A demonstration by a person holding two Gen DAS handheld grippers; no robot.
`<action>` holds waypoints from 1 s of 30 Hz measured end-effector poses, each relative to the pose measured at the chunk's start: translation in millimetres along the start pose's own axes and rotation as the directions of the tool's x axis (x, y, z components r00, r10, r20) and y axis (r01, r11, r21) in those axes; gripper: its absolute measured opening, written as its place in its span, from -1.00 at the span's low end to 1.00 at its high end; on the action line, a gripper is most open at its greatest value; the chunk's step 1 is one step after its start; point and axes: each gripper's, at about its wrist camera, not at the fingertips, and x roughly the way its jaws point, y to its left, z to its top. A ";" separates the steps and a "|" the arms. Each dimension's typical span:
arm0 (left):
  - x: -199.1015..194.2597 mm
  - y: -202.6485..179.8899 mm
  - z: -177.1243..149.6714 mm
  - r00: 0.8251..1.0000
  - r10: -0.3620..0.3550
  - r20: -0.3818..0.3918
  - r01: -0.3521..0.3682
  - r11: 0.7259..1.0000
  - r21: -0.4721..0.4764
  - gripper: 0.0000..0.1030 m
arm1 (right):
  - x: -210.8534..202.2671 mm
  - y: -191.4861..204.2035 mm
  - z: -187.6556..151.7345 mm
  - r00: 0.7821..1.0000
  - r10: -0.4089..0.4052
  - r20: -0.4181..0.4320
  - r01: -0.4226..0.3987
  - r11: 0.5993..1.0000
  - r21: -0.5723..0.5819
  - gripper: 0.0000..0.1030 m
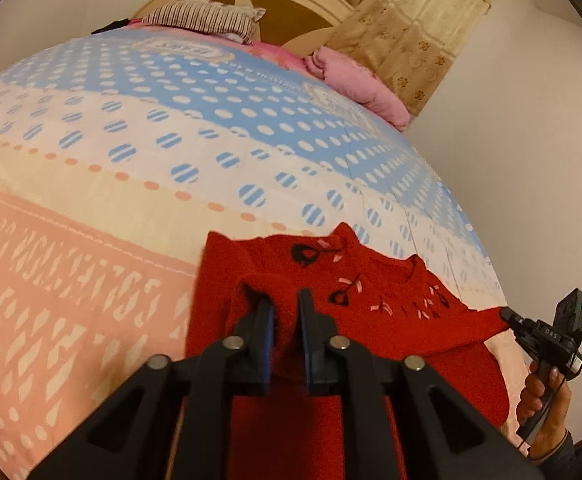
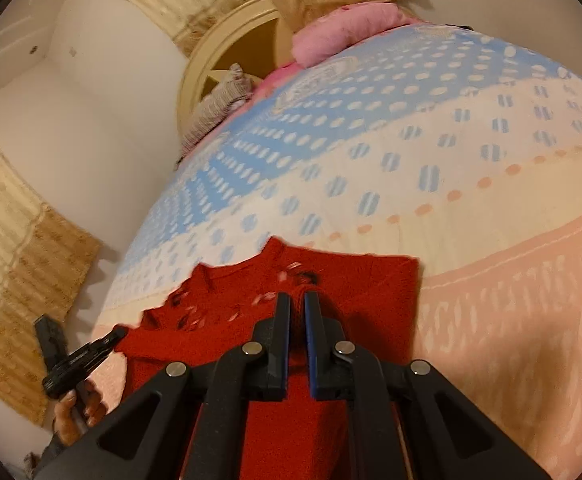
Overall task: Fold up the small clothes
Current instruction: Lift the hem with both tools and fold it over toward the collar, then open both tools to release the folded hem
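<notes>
A small red knitted sweater (image 1: 375, 300) with black and pink embroidery lies near the front edge of the bed; it also shows in the right wrist view (image 2: 355, 292). My left gripper (image 1: 285, 308) is shut on a bunched fold of the sweater. My right gripper (image 2: 297, 306) is shut on another fold of it. In the left wrist view the other gripper (image 1: 509, 316) grips the sweater's right end. In the right wrist view the other gripper (image 2: 117, 334) grips its left end.
The bedspread (image 1: 171, 152) is blue, cream and pink with dots. A striped pillow (image 1: 207, 20) and a pink blanket (image 1: 355, 80) lie by the round headboard (image 1: 291, 0). Curtains (image 1: 411, 20) and white walls stand beyond the bed.
</notes>
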 end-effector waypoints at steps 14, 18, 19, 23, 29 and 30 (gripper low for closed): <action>-22.2 -4.1 -27.9 0.978 0.208 0.028 -0.207 0.934 0.292 0.51 | -8.5 43.5 -38.9 0.991 -0.135 0.008 0.131 0.945 -0.299 0.33; 0.5 -18.2 -38.9 0.953 0.302 0.014 -0.284 0.877 0.388 0.52 | 17.4 52.0 -51.2 0.957 -0.279 -0.076 0.226 0.887 -0.403 0.33; 4.5 -20.8 -37.1 0.945 0.328 0.019 -0.308 0.865 0.395 0.54 | 27.7 54.1 -53.5 0.933 -0.351 -0.080 0.279 0.846 -0.455 0.33; 9.9 -27.9 -14.2 0.914 0.396 0.086 -0.399 0.841 0.366 0.56 | 49.8 49.1 -37.2 0.891 -0.451 -0.053 0.372 0.793 -0.482 0.33; -8.9 -16.6 17.2 0.914 0.390 0.109 -0.405 0.888 0.217 0.77 | 24.8 43.7 -0.1 0.908 -0.414 0.069 0.412 0.849 -0.330 0.33; -10.8 -16.3 16.9 0.915 0.388 0.114 -0.404 0.889 0.214 0.80 | 20.3 44.3 -1.0 0.915 -0.397 0.077 0.399 0.857 -0.326 0.33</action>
